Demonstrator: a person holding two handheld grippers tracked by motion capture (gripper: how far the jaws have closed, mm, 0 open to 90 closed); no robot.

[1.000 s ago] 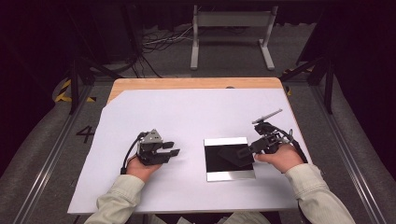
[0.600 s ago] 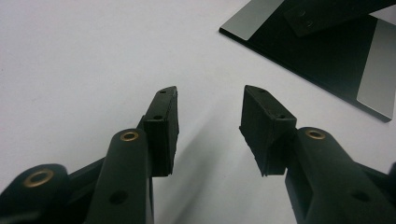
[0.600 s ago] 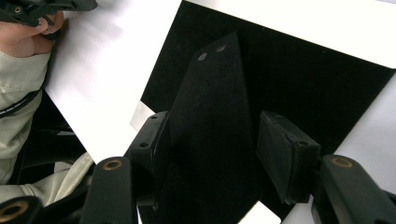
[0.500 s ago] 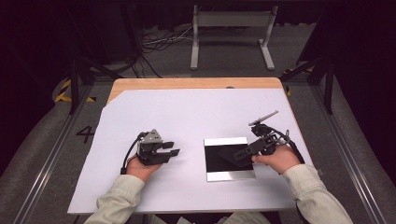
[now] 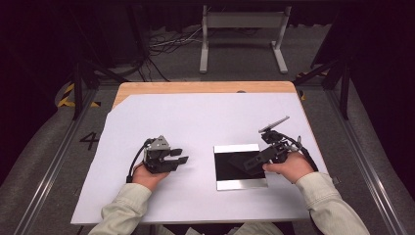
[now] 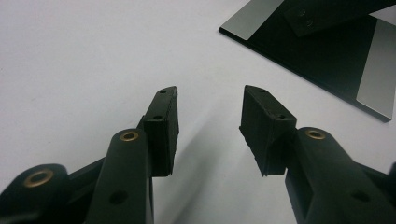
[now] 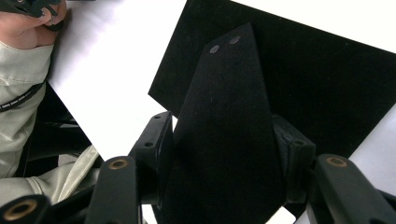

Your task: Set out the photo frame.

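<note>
Probably light, thin and stiff, best pinched across the wide end – black tapered strip (image 7: 229, 70) clamped in right gripper's (image 7: 222, 123) just-closing jaws over black plate (image 5: 225, 171) on the table (image 5: 195, 117) – left gripper (image 6: 210, 93) spread, empty.

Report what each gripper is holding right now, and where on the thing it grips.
The right gripper clamps a black wedge-shaped piece across its wide near end, narrow tip over the black square plate. The left gripper is open and holds nothing.
</note>
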